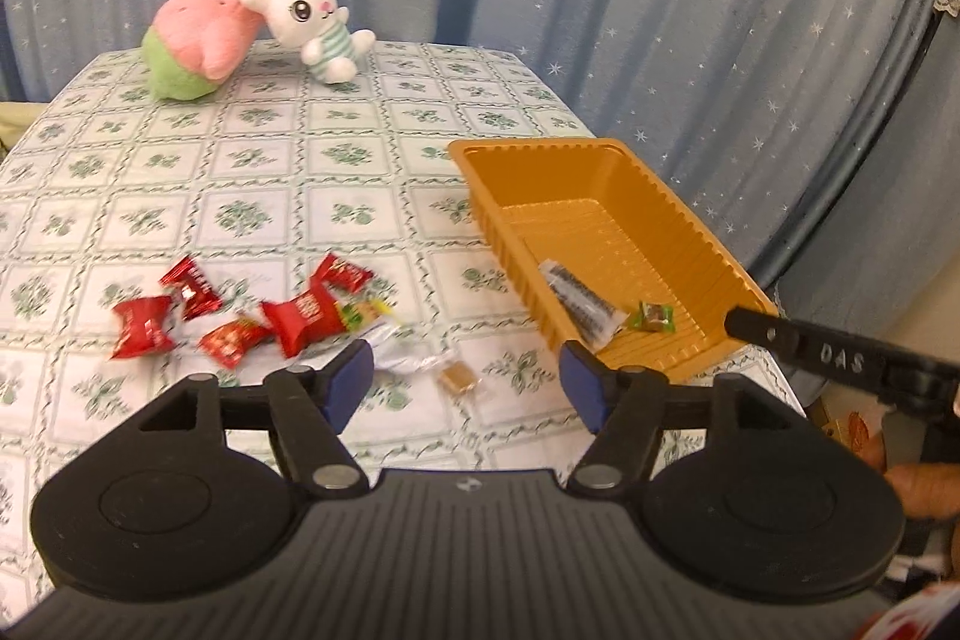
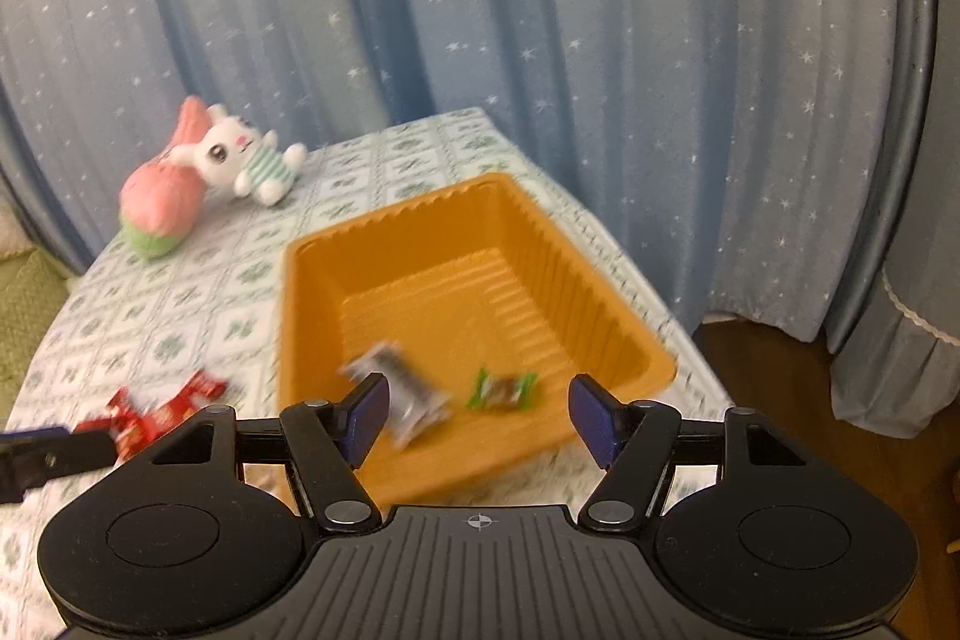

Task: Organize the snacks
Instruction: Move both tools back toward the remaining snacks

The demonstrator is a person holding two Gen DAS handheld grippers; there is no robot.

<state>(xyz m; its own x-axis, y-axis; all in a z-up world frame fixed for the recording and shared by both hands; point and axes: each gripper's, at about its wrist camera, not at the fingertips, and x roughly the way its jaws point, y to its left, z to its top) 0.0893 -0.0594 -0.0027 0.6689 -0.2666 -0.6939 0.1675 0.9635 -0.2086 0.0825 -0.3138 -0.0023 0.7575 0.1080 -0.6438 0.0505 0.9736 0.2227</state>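
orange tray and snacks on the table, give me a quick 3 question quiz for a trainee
1. True or false: the orange tray already holds two snacks.
2. Which snacks lie on the tablecloth outside the tray? A) red-wrapped candies B) green-wrapped candy C) black-and-white packet
3. Fill in: neither the left gripper nor the right gripper holds a snack; both stand ____.

Key
1. True: a black-and-white packet and a green-wrapped candy lie in it.
2. A
3. open
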